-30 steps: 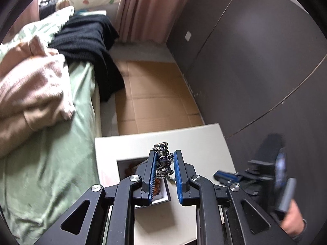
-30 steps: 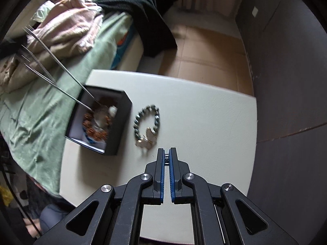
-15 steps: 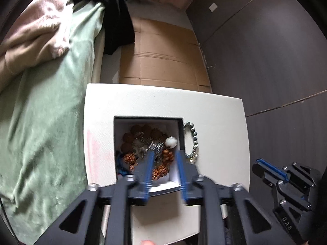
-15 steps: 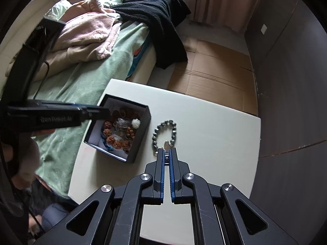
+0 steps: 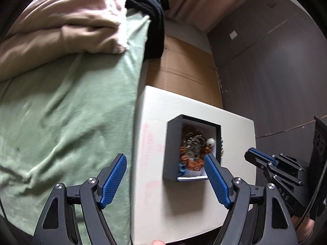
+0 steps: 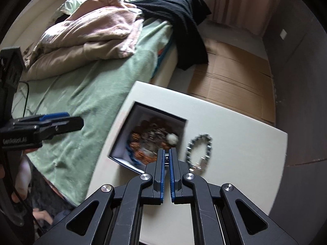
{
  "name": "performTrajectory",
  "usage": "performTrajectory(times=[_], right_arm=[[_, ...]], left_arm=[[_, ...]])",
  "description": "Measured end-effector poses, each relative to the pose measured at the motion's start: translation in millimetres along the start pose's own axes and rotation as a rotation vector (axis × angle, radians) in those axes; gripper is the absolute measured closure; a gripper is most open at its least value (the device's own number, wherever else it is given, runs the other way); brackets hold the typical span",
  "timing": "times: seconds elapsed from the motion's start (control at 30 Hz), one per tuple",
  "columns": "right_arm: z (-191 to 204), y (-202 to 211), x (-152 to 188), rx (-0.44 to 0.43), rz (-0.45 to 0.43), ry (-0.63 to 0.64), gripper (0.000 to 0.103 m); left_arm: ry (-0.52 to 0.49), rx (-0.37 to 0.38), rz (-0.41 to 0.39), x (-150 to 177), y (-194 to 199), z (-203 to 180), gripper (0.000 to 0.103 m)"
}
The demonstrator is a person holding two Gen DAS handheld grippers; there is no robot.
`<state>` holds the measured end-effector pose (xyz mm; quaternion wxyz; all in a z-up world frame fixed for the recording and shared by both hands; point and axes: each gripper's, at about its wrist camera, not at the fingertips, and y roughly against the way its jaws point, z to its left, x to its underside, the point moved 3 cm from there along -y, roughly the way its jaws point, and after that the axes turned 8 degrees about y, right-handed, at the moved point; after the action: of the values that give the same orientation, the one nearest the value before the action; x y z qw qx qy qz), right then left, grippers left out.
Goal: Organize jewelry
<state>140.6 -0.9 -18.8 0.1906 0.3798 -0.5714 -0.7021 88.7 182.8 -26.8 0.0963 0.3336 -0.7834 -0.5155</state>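
A black open jewelry box (image 5: 170, 149) (image 6: 130, 116) sits on the white table (image 5: 155, 204) (image 6: 235, 126). It holds orange beads, a grey chain and a white bead (image 5: 210, 141). A dark beaded bracelet (image 6: 199, 153) lies on the table just right of the box. My left gripper (image 5: 165, 169) is wide open and empty, above the table's left edge, its right finger over the box's near corner. My right gripper (image 6: 167, 155) is shut, empty, above the box's near right corner; it also shows in the left wrist view (image 5: 259, 159).
A bed with a green sheet (image 5: 71, 106), a beige-pink blanket (image 6: 92, 32) and black cloth (image 6: 184, 14) borders the table's left side. Cardboard (image 6: 231, 77) covers the floor behind. A dark wall (image 5: 276, 71) stands on the right.
My left gripper dropped the grey chain into the box, opened wide and pulled back to the left. My right gripper stayed shut and moved toward the box.
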Motion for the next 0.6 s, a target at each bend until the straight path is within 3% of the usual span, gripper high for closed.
performTrajectory(times=[0.13, 0.2, 0.23, 0.27, 0.6], right_arm=[[14, -5, -16, -0.070, -0.019, -0.019, 0.094], [16, -5, -18, -0.097, -0.027, -0.028, 0.073], [15, -4, -19, -0.099, -0.034, -0.038, 0.050], [14, -3, -18, -0.096, -0.042, -0.053, 0.036], [-30, 12, 17, -0.073, -0.061, -0.187, 0.035]], left_arm=[[0.011, 0.025, -0.025, 1, 9, 10, 0.025], [0.022, 0.028, -0.040, 2, 13, 16, 0.025], [0.026, 0.037, -0.041, 2, 14, 18, 0.025], [0.028, 0.043, -0.041, 3, 14, 19, 0.025], [0.010, 0.073, -0.040, 9, 10, 6, 0.025]])
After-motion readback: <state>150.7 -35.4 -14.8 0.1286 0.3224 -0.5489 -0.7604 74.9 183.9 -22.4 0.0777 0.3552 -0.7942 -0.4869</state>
